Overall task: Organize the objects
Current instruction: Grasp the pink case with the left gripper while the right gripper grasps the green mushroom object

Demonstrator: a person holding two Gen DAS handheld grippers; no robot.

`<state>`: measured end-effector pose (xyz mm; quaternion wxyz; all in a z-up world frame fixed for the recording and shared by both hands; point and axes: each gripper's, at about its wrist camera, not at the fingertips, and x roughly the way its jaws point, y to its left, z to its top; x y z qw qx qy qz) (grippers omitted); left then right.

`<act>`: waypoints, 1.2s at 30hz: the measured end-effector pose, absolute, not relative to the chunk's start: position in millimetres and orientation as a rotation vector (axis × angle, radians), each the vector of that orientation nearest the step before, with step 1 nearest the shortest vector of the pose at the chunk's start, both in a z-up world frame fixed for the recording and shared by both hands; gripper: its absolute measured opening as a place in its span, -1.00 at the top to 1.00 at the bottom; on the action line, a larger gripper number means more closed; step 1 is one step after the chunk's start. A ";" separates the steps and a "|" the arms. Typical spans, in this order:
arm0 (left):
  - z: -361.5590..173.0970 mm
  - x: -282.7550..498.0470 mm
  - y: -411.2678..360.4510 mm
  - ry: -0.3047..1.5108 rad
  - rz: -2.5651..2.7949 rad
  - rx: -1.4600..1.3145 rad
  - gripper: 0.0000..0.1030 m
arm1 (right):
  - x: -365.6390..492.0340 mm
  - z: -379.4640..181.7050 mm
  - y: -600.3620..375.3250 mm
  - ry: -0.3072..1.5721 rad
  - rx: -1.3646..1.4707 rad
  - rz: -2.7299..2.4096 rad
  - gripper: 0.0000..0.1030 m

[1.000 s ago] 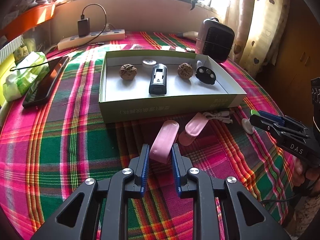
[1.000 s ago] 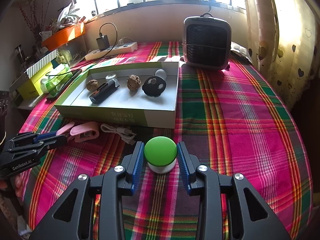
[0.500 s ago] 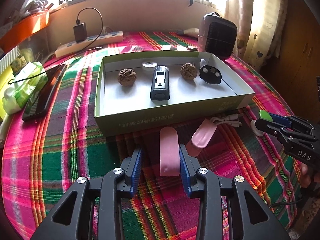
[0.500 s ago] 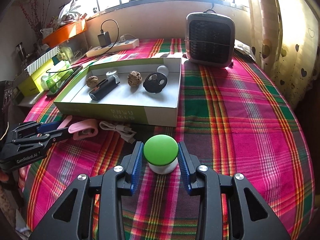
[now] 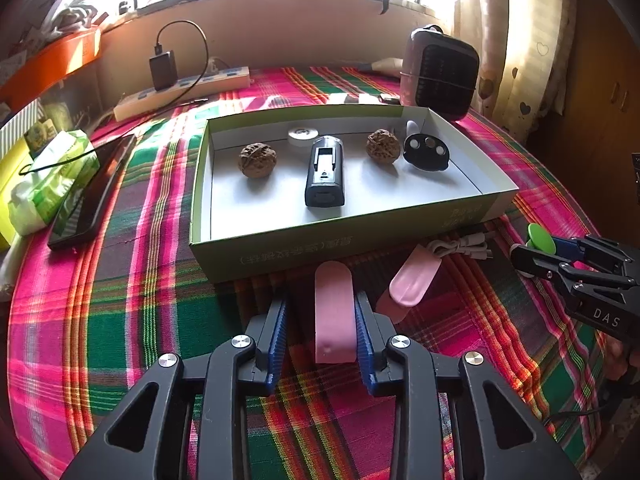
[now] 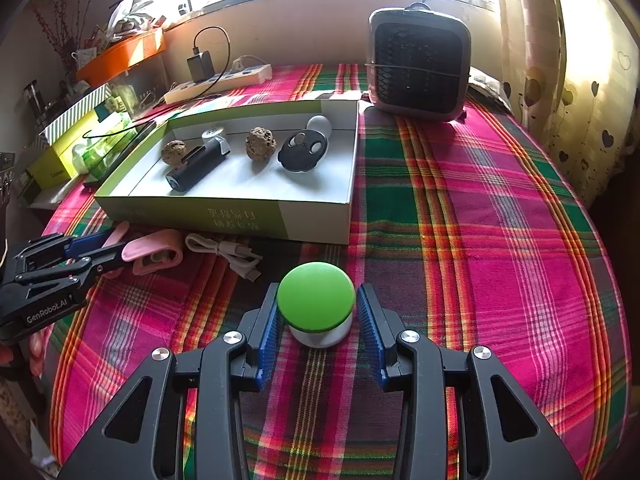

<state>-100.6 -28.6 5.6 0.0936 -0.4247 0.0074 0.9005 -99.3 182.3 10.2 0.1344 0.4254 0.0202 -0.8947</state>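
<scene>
A shallow green box (image 5: pixel 280 254) (image 6: pixel 224 216) on the plaid cloth holds two walnuts (image 5: pixel 257 159), a black device (image 5: pixel 324 172), a black disc (image 5: pixel 426 152) and a small white round part (image 5: pixel 303 135). My left gripper (image 5: pixel 320 312) is open around a pink case (image 5: pixel 334 316) lying on the cloth in front of the box; its right pad is close to the case. A second pink case (image 5: pixel 414 280) lies to the right. My right gripper (image 6: pixel 316 312) is open around a green-topped white knob (image 6: pixel 316 302), a small gap on each side.
A white cable (image 6: pixel 228 252) lies in front of the box. A small heater (image 6: pixel 418 64) stands at the back right. A power strip with a charger (image 5: pixel 180 88), a phone (image 5: pixel 92 196) and a green tissue pack (image 5: pixel 52 184) are on the left.
The left gripper opened; the pink case went from tilted and held to lying flat and straight between the fingers. The right gripper stayed open around the green knob.
</scene>
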 end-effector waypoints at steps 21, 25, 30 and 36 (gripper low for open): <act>4.9 -100.4 -32.9 0.001 2.695 -1.268 0.69 | -99.4 9.9 182.3 0.064 1.238 -2.592 0.34; 5.0 -100.1 -32.7 0.001 2.694 -1.268 0.69 | -99.3 10.2 182.2 0.065 1.237 -2.593 0.34; 5.2 -99.8 -32.7 0.000 2.693 -1.268 0.69 | -97.1 13.2 181.1 0.077 1.206 -2.600 0.52; 5.1 -99.5 -33.5 -0.004 2.691 -1.269 0.69 | -97.2 13.7 179.3 0.080 1.206 -2.602 0.53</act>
